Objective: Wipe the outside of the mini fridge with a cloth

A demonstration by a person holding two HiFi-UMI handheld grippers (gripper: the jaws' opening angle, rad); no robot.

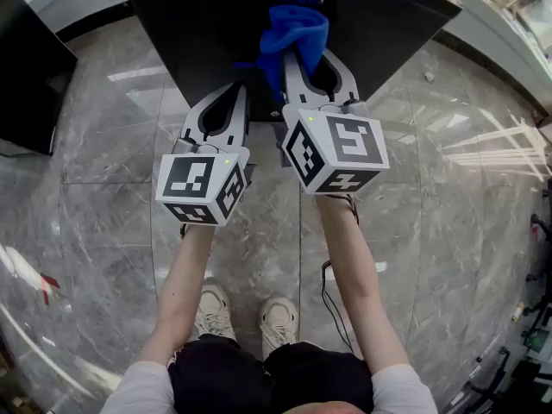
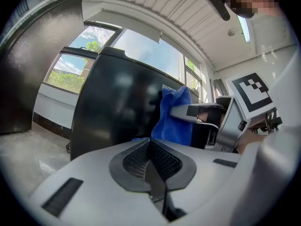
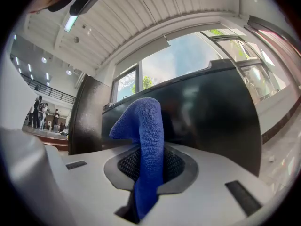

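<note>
I am clenching the fluffy blue microfibre cloth in my right gripper, its bunched end pointing far toward the glossy black mini fridge so that fabric rather than plastic is meeting it, while my left gripper is idling just to the left, jaws pressed together and empty.

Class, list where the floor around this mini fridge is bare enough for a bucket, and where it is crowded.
Bare floor between the black unit and the mini fridge; also right of it, up to the white ledge. Crowded: the fridge front, with left gripper, right gripper and cloth.
</note>
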